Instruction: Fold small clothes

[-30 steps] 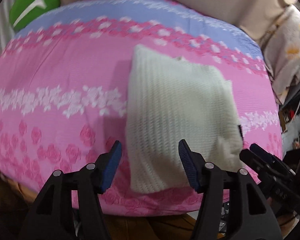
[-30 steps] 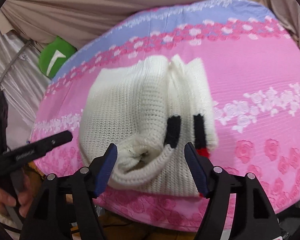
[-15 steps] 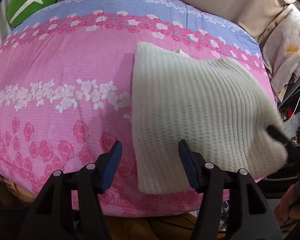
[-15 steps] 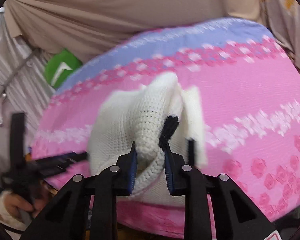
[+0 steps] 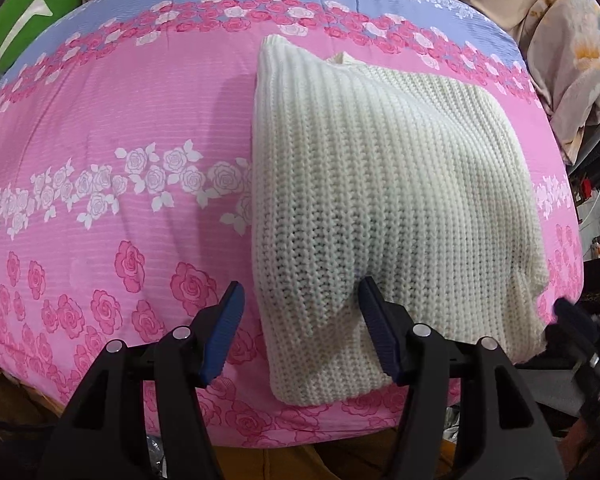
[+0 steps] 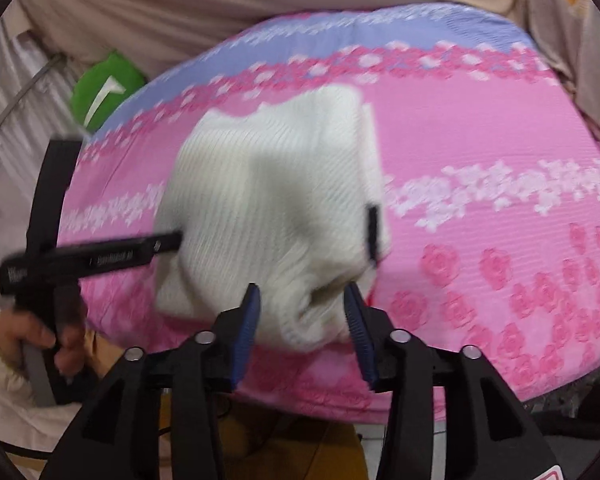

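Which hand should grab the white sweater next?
Probably the left: its hand-held gripper is open with the white knitted sweater's near corner between its fingers. The right hand-held gripper is open too, but its view is blurred.

Left black two-finger claw with blue ribbed pads: fingers spread wide apart, level, gripping nothing between the pads. In the right wrist view this claw enters from the left edge, pointing rightward, carried by a bare hand wrapped around its handle; the picture is blurred there. Right black two-finger claw with blue ribbed pads: fingers parted, pads not pressed together. Its tip shows blurred at the left wrist view's right edge.
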